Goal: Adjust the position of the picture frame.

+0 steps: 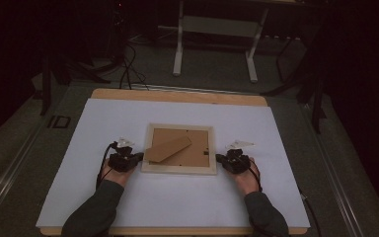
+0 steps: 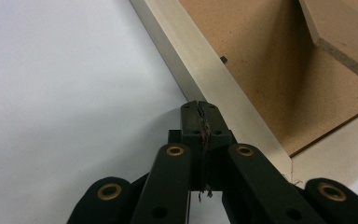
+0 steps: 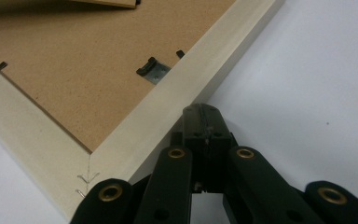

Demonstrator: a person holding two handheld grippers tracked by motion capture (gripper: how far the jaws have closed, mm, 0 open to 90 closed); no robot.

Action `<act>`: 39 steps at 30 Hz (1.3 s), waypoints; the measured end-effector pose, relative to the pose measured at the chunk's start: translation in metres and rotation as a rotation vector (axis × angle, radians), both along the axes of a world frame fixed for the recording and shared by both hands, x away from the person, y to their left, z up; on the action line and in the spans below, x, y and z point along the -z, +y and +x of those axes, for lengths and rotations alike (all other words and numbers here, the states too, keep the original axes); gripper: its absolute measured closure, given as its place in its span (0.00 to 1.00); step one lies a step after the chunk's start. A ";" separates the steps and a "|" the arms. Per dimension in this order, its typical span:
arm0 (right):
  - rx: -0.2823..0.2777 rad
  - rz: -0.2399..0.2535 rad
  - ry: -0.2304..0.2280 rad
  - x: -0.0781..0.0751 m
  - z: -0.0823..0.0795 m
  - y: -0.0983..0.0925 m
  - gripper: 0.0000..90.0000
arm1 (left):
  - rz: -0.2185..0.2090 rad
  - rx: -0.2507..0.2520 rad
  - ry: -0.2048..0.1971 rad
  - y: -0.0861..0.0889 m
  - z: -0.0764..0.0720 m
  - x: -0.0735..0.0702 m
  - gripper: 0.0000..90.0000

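Lying face down: picture frame [image 1: 179, 169], pale wood, at the middle of the white sheet [image 1: 128, 207] on the bench [image 1: 177, 96].
Backing: brown fibreboard [image 2: 261, 70] fills the frame's back; its stand flap [image 1: 168, 149] lies slantwise across it.
Left gripper [image 1: 139, 157]: at the frame's left edge near the near-left corner; in the left gripper view its fingers [image 2: 191, 116] are pressed together with nothing between them, tips at the frame's outer side, possibly touching, though the angle leaves that unsure.
Right gripper [image 1: 219, 158]: at the frame's right edge; fingers [image 3: 214, 121] pressed together, empty, tips against the outer side of the rail.
Fittings: a small metal hanger clip [image 3: 152, 70] sits just inside the rail ahead of the right gripper.
Hands: both rest low on the sheet, sleeves coming in from the near edge.
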State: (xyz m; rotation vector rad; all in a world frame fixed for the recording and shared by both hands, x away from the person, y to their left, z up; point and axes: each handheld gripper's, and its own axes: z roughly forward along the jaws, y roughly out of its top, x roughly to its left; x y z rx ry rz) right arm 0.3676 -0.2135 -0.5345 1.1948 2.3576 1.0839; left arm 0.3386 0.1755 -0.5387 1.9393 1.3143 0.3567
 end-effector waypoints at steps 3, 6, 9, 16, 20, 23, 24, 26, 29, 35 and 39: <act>0.004 0.002 0.002 0.000 0.003 0.000 1.00 | -0.004 -0.002 0.001 -0.001 0.000 0.000 1.00; 0.012 0.004 0.006 0.000 0.008 -0.001 1.00 | -0.003 0.001 0.001 -0.002 0.000 0.000 1.00; 0.019 0.014 0.010 0.000 0.009 -0.003 1.00 | -0.009 0.004 0.001 -0.003 0.001 0.000 1.00; 0.030 0.020 0.006 0.001 0.008 -0.003 1.00 | 0.002 -0.003 -0.009 -0.005 0.003 -0.002 1.00; 0.017 0.016 0.004 0.001 0.008 -0.004 1.00 | 0.000 0.004 -0.010 -0.004 0.005 -0.001 1.00; 0.006 0.018 -0.005 0.000 0.008 -0.004 1.00 | -0.010 0.003 -0.004 -0.002 0.006 -0.001 0.98; 0.002 0.017 -0.008 -0.001 0.007 -0.005 0.99 | -0.018 0.007 -0.004 0.000 0.006 -0.002 0.97; -0.002 0.012 -0.019 -0.002 0.005 -0.005 0.97 | -0.026 0.012 -0.008 0.001 0.005 -0.003 0.95; -0.009 0.008 -0.036 -0.006 0.002 -0.006 0.96 | -0.029 0.018 -0.018 0.002 0.005 -0.007 0.94; -0.024 -0.010 -0.068 -0.014 -0.006 -0.011 0.91 | -0.045 0.022 -0.035 0.004 0.004 -0.014 0.91; -0.022 -0.011 -0.069 -0.013 -0.008 -0.018 0.89 | -0.053 0.023 -0.041 0.006 0.005 -0.018 0.90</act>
